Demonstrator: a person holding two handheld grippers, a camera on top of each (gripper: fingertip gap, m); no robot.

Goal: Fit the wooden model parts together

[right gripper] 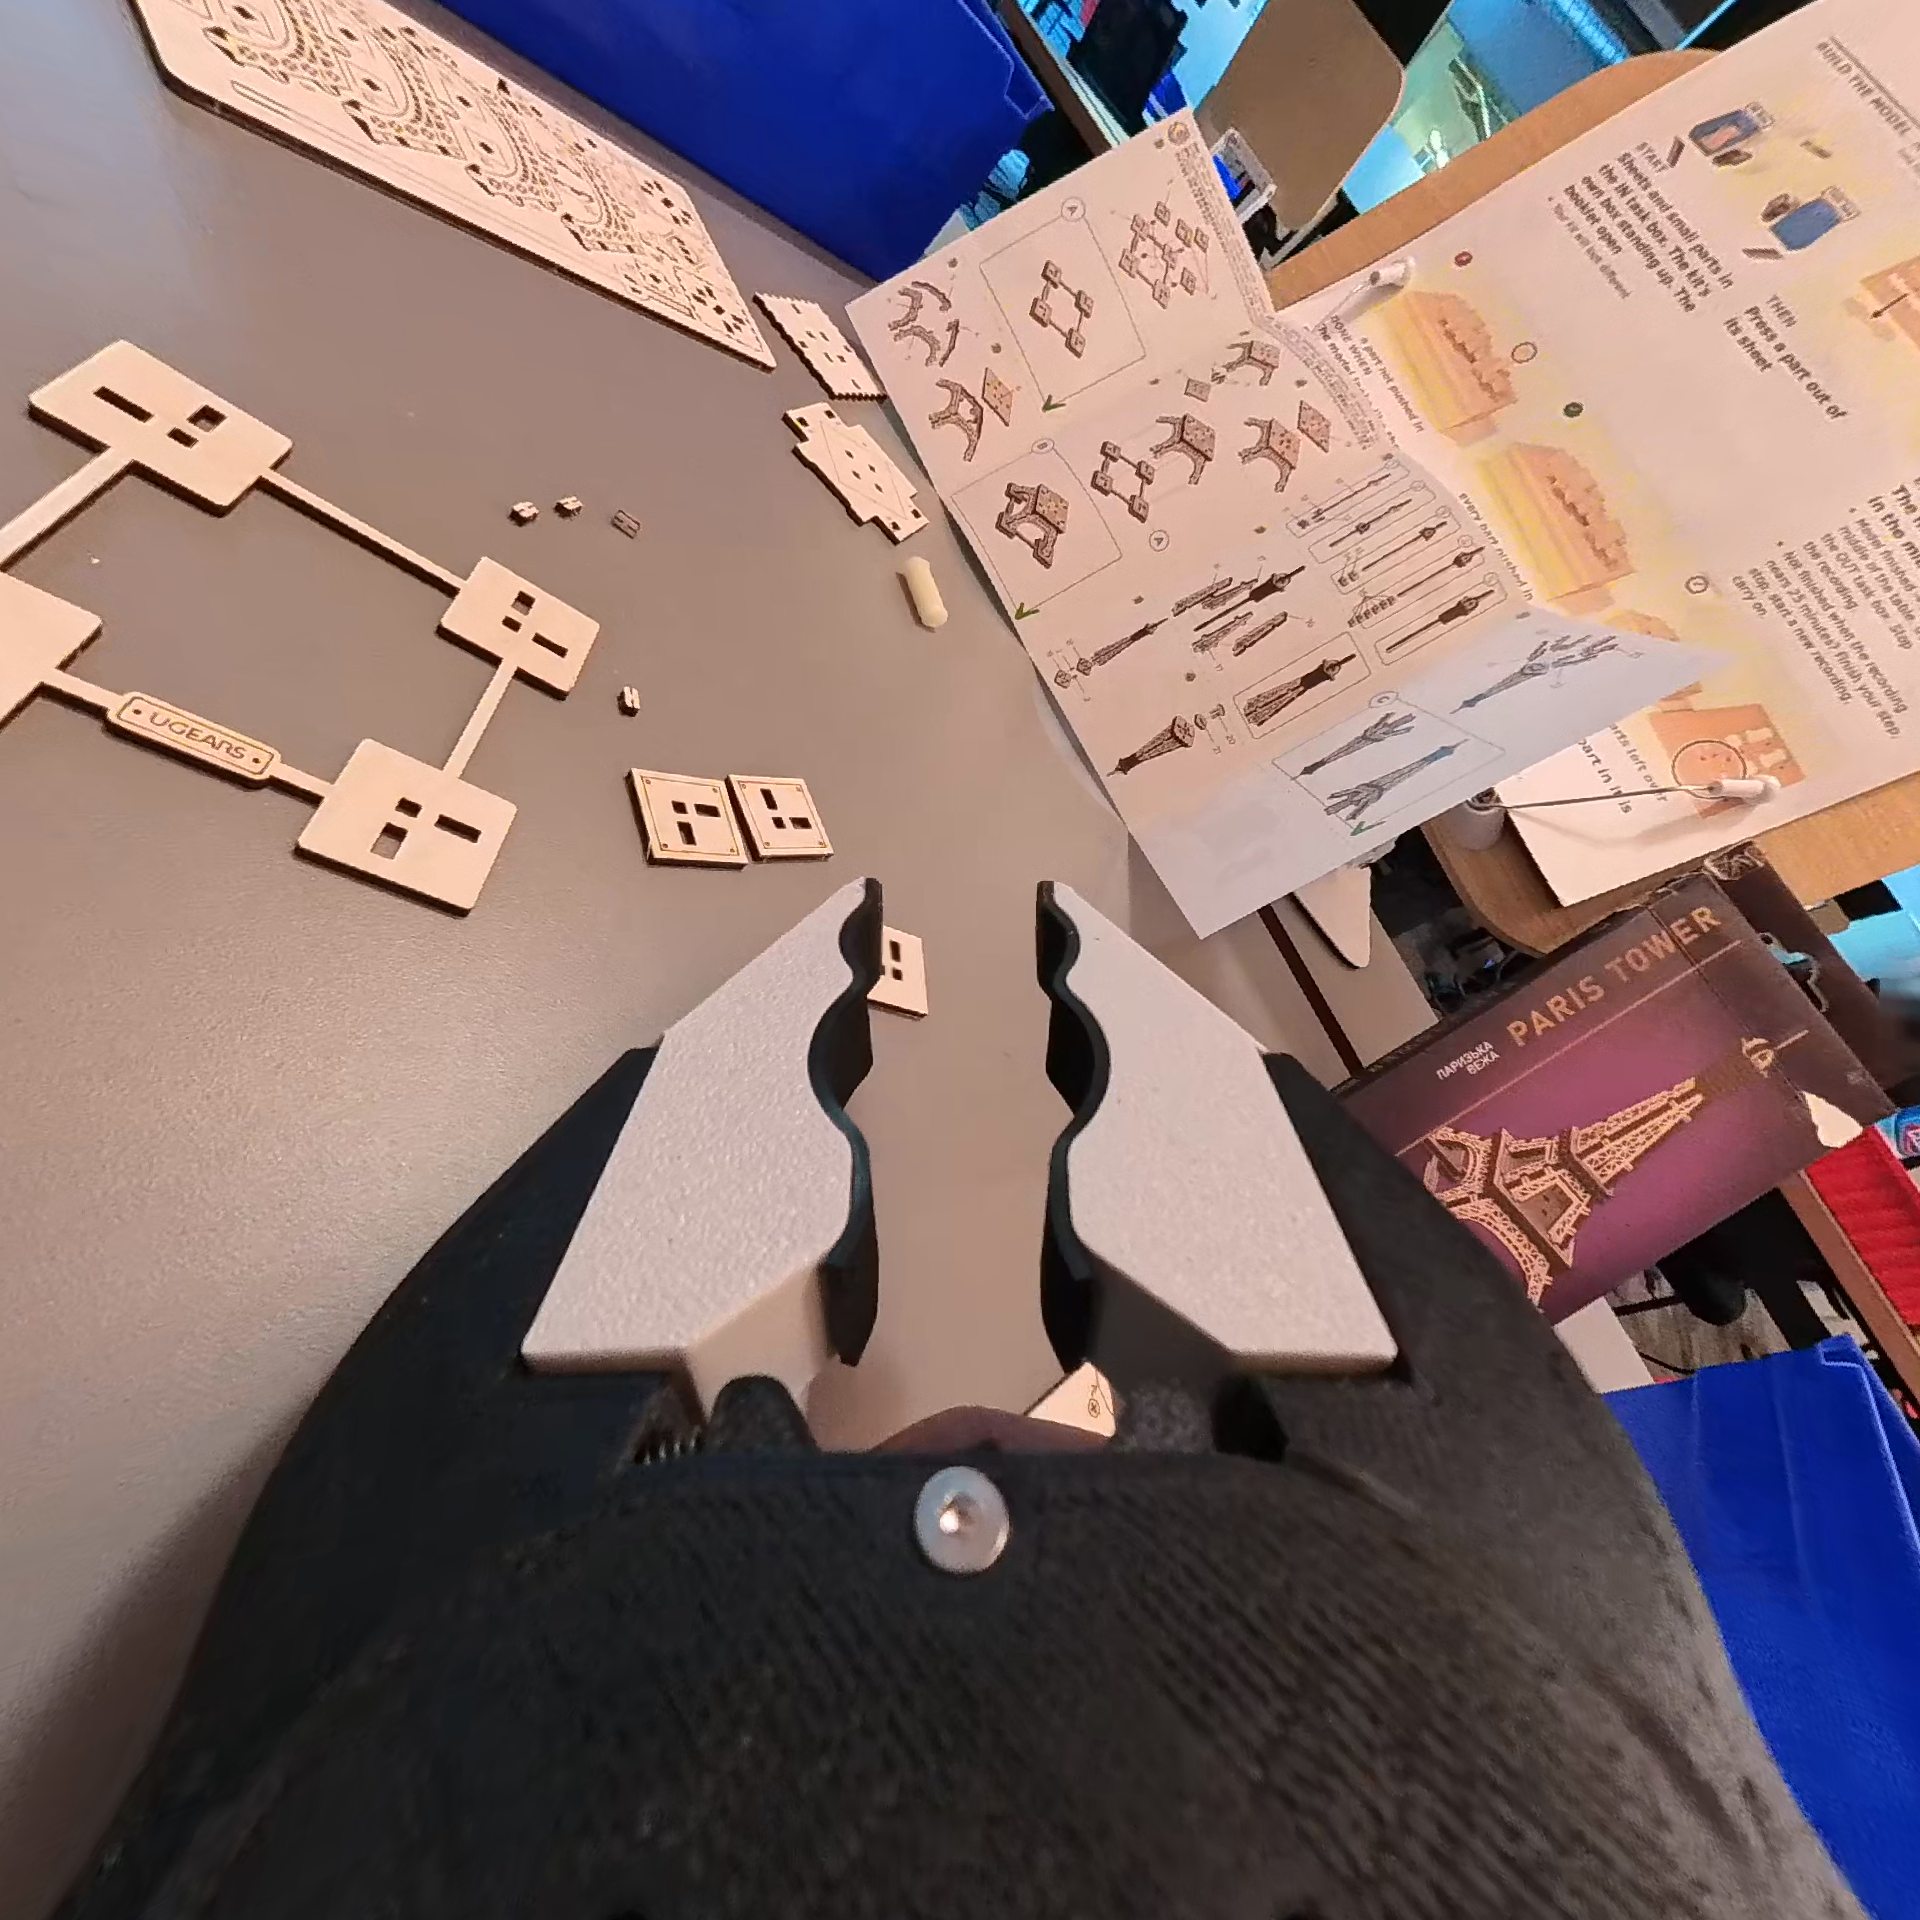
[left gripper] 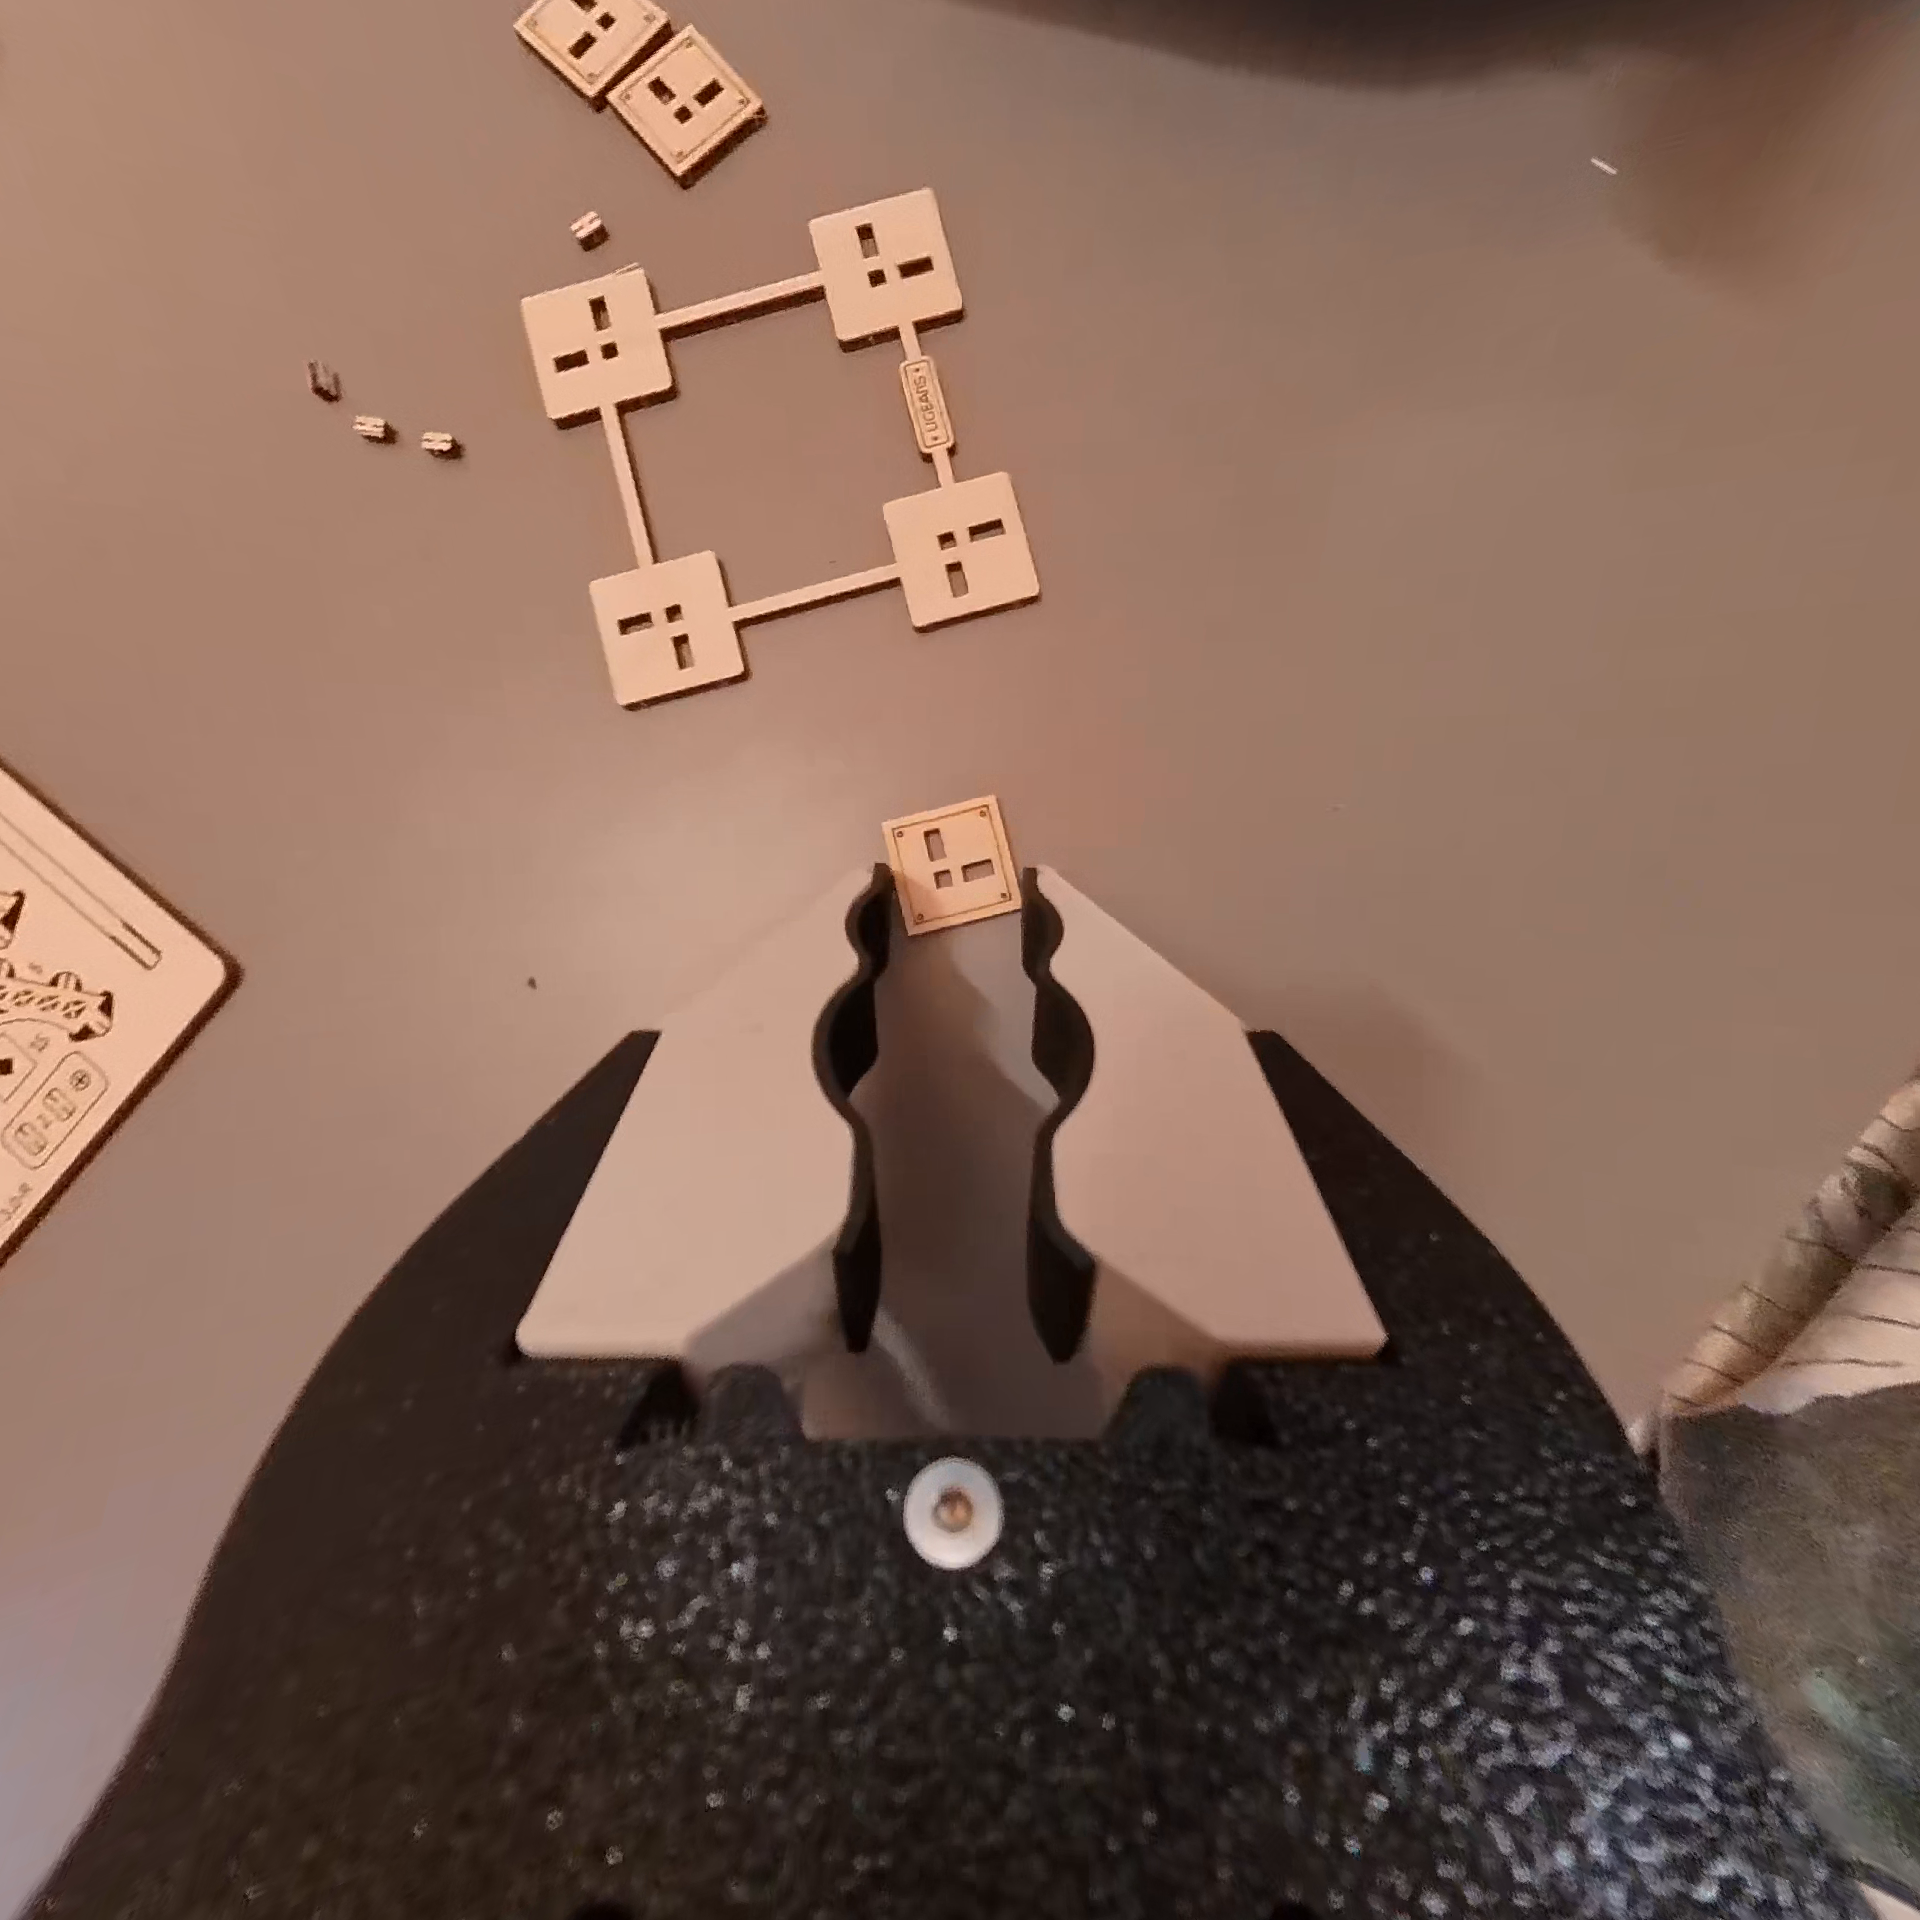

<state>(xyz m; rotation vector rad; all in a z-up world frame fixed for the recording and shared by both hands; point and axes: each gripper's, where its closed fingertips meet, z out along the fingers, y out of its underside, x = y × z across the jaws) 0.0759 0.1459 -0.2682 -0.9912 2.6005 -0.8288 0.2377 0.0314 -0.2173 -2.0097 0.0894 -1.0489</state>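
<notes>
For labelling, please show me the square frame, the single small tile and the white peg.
Frame (left gripper: 634,473), left wrist view, left bar.
Tile (left gripper: 951,864), left wrist view, face.
Peg (right gripper: 923,591), right wrist view, middle.

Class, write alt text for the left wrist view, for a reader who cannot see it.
The left hand-held gripper hovers open over a grey table, with a small square wooden tile lying just beyond its fingertips. Farther off lies a square wooden frame with a slotted pad at each corner, two more tiles and a few tiny wooden pieces.
</notes>
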